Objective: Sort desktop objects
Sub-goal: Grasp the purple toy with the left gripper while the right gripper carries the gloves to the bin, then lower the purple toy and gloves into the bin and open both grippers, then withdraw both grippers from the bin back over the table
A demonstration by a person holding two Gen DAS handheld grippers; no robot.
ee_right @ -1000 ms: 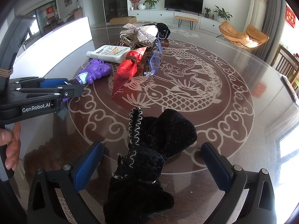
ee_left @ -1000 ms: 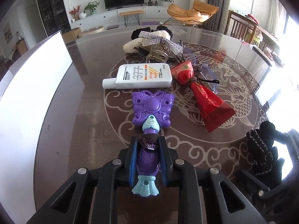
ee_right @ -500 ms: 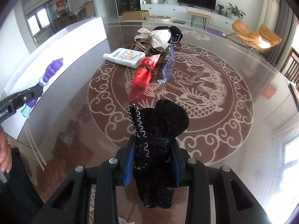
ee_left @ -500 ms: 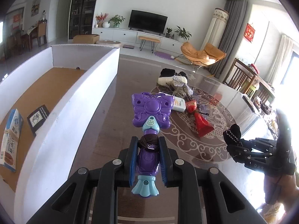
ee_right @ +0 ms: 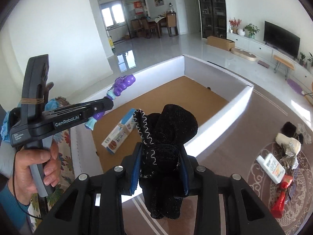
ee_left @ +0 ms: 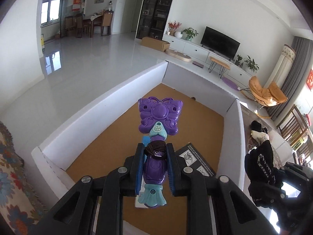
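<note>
Meanwhile the left gripper (ee_left: 156,164), clamped on the purple butterfly toy (ee_left: 159,115), holds it in the air over the white box (ee_left: 101,105) with the cork floor, while the right gripper (ee_right: 160,168), just beside the box's near wall, pinches the black knitted cloth (ee_right: 166,135).

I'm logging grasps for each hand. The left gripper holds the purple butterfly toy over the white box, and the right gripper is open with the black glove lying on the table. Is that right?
Not quite. The right gripper is shut on the black glove, which is held up in the air near the white box, as the right wrist view shows. The left gripper does hold the purple butterfly toy over the box.
</note>
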